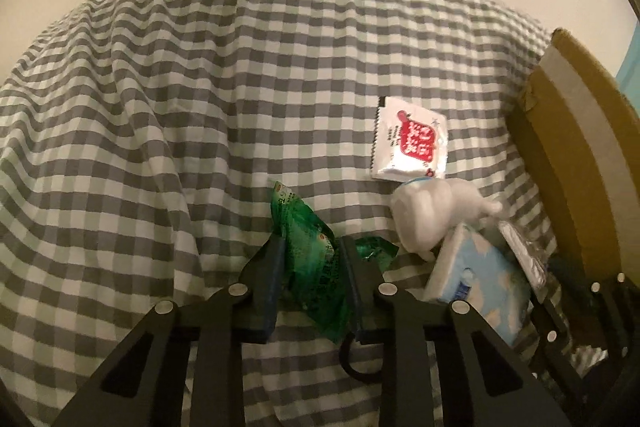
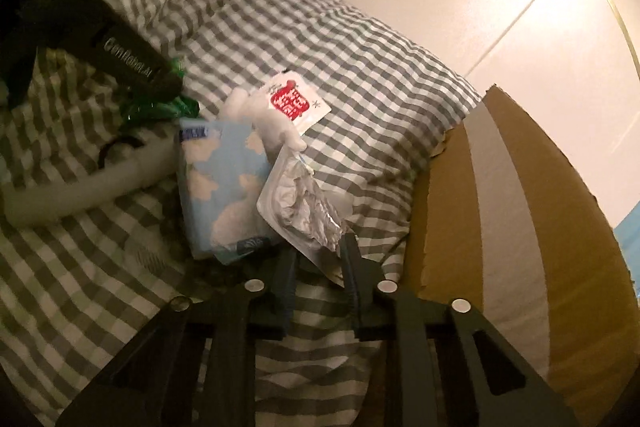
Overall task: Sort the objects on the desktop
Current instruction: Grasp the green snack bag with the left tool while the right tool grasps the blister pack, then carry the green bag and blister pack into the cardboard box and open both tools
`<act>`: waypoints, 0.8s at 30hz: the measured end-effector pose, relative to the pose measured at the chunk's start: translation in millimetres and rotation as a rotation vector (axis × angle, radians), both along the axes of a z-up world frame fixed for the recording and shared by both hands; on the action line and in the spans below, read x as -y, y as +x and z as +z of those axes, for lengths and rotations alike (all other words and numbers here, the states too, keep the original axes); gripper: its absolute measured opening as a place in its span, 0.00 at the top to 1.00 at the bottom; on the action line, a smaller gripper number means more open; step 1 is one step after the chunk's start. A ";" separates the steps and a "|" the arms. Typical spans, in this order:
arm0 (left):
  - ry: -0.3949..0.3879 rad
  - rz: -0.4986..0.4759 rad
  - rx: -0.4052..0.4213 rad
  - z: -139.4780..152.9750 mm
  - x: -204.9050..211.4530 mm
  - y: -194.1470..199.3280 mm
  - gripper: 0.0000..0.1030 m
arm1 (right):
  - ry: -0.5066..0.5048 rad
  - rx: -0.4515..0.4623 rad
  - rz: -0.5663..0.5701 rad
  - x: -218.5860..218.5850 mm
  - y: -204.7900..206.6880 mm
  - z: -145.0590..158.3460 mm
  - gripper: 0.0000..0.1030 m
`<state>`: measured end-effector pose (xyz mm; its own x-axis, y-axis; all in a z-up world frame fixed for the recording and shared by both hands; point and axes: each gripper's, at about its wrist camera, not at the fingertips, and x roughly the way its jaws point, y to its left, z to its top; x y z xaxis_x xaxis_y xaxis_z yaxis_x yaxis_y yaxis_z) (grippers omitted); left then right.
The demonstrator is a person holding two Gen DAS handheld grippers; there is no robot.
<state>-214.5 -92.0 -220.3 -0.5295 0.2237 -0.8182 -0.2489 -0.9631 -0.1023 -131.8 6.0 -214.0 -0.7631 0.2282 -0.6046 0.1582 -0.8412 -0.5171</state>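
Here, in the left wrist view, the left gripper [image 1: 310, 247] sits at lower centre with its two dark fingers [image 1: 274, 267] clamped on a green packet [image 1: 316, 263]. The packet is glossy, crinkled and translucent green with small print, standing up between the pads and poking out above and below them. A black ring [image 1: 356, 367] lies under the gripper on the checked cloth [image 1: 200, 87]. To the right of centre lies a white sachet [image 1: 408, 143] with a red label and a serrated left edge. Just below it sits a white plush toy [image 1: 432, 211], and touching that a blue tissue pack [image 1: 476, 287] printed with clouds. A cardboard box [image 1: 568, 155] stands along the right edge.

In the right wrist view, the right gripper [image 2: 318, 247] at lower centre pinches the corner of a foil pack [image 2: 300, 199], silvery and crumpled with a flat sealed rim. The tissue pack [image 2: 228, 183] lies to its left, the toy [image 2: 256, 115] and sachet [image 2: 292, 103] above. The left gripper [image 2: 128, 63] crosses the upper left, green packet [image 2: 160, 107] beneath it. The box [image 2: 520, 207] fills the right.
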 end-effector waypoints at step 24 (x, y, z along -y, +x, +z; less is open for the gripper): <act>0.106 0.061 -0.244 114.3 14.3 97.3 0.76 | -0.526 -0.083 -0.009 -35.7 50.5 97.1 0.93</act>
